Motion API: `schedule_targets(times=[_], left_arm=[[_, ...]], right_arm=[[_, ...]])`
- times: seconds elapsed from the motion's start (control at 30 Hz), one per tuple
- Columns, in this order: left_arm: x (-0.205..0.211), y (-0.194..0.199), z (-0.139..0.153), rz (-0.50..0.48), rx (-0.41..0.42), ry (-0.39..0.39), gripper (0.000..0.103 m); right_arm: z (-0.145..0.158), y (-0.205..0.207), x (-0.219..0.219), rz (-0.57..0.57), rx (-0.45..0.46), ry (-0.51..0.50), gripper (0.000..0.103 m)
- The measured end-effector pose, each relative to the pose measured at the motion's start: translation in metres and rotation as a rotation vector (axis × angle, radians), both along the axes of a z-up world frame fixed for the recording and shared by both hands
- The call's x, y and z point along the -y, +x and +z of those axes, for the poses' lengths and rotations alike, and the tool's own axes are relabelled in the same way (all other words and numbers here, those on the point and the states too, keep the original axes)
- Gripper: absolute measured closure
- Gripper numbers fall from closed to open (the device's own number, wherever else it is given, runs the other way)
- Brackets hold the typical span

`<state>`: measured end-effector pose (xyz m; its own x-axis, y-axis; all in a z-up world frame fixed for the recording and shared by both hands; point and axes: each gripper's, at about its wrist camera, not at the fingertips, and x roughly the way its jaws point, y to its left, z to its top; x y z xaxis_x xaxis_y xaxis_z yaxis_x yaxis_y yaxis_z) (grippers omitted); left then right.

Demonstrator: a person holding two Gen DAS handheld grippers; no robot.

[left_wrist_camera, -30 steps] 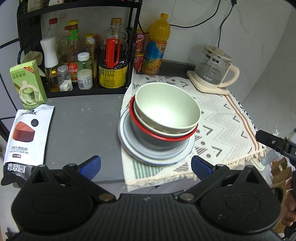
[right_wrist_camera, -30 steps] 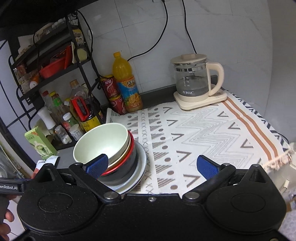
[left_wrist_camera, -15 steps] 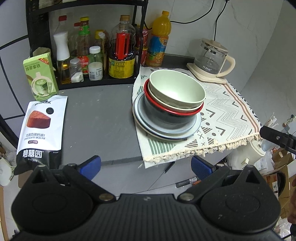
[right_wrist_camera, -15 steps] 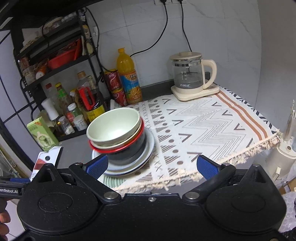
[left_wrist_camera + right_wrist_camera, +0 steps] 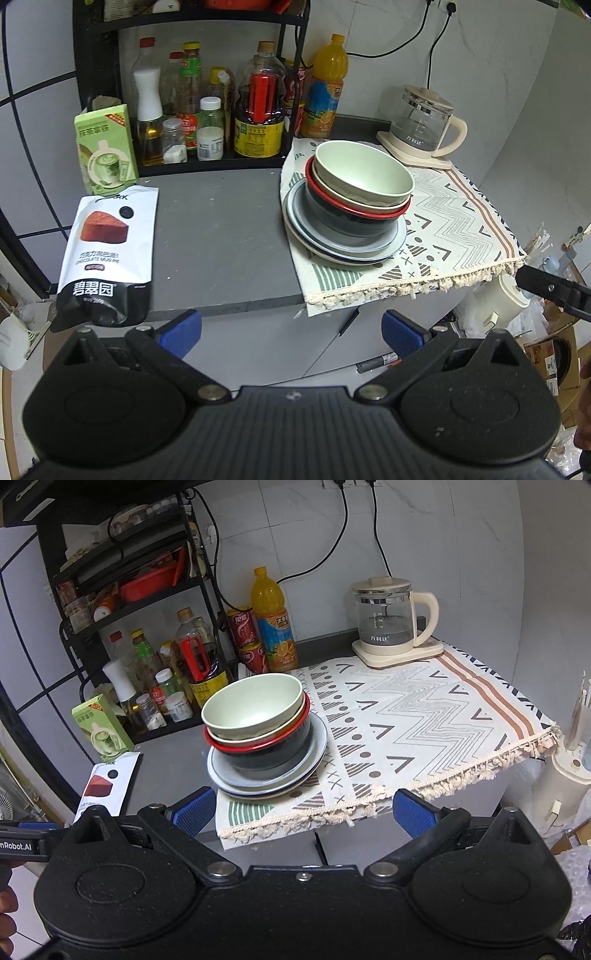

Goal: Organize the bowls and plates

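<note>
A stack of dishes stands on the left end of a patterned cloth. A pale green bowl sits on top, inside a cream bowl and a red-rimmed dark bowl. Under them lie grey-blue plates. My left gripper is open and empty, below and in front of the counter edge. My right gripper is open and empty, in front of the cloth's fringe. The stack is well beyond both.
A black rack with bottles and jars stands at the back left. A green carton and a cake pouch lie on the grey counter. An orange juice bottle and a glass kettle stand at the back.
Both grippers have pulled back and down from the counter. The dish stack looks smaller and farther away. The stack itself has not moved.
</note>
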<state>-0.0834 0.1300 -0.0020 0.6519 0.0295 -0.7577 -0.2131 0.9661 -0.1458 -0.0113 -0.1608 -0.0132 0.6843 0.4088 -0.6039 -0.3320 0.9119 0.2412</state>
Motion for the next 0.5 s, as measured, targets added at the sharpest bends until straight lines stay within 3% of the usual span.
schedule_targets(times=[0.5], left_arm=[[-0.01,-0.017,0.004,-0.009,0.005,-0.001,0.0]], right_arm=[[0.009,-0.022,-0.015,0.018,0.006,0.003,0.0]])
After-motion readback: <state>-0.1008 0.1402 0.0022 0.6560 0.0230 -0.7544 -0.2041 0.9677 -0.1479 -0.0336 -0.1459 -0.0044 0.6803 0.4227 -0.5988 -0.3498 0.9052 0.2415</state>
